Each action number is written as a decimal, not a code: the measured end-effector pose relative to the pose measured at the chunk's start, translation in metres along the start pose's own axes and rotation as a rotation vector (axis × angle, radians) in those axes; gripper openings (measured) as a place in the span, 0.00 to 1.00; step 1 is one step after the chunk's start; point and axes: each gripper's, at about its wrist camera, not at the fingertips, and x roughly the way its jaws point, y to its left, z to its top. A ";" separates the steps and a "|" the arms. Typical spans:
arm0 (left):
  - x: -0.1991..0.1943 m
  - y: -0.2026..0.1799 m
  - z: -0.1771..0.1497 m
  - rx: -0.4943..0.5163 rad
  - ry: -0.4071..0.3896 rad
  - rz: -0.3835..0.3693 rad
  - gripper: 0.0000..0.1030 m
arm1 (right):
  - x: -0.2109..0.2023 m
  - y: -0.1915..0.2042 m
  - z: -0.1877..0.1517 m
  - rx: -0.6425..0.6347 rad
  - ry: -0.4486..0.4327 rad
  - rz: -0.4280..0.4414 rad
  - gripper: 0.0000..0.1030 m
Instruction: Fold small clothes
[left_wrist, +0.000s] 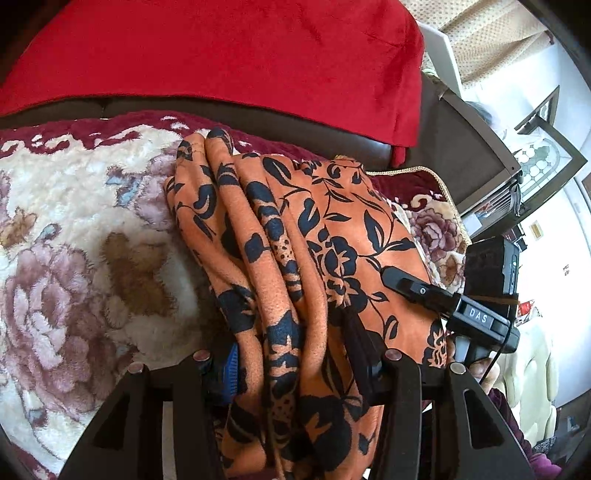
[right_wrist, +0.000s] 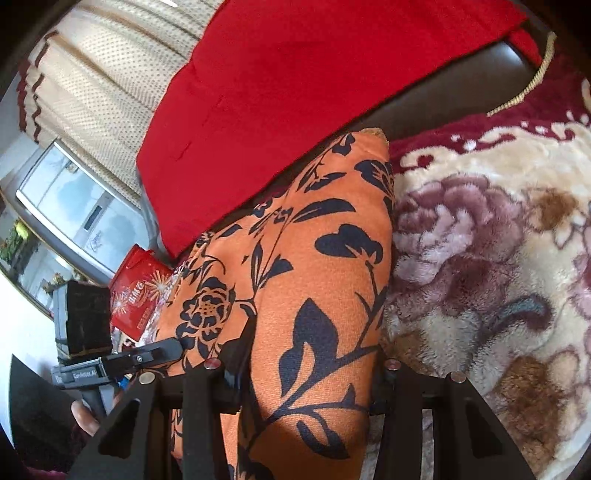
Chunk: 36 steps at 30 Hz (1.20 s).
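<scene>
1. the orange cloth (left_wrist: 295, 258) lies bunched on the blanket (left_wrist: 74, 221), below the red cushion (left_wrist: 221, 55).
2. it is clamped by the left gripper (left_wrist: 291, 365) and right gripper (right_wrist: 306, 365), mid-fold.
3. next, the held edge should be laid flat.

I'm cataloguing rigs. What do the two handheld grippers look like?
Both are matte black plastic. The right gripper has slim fingers, a white-lettered label, a boxy black block and a thin cable. The left gripper matches, with a label too blurred to read.

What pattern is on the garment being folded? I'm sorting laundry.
Orange garment with black leaves and flowers; clearest in the right wrist view.
</scene>
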 end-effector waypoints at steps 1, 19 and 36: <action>-0.001 0.002 -0.001 -0.004 0.004 0.002 0.49 | 0.001 -0.002 0.001 0.011 0.002 0.006 0.45; -0.027 0.022 -0.011 0.079 -0.011 0.187 0.71 | -0.035 0.014 -0.015 -0.071 -0.048 -0.219 0.60; -0.040 0.006 -0.023 0.235 -0.097 0.427 0.75 | -0.037 0.061 -0.088 -0.264 -0.097 -0.430 0.59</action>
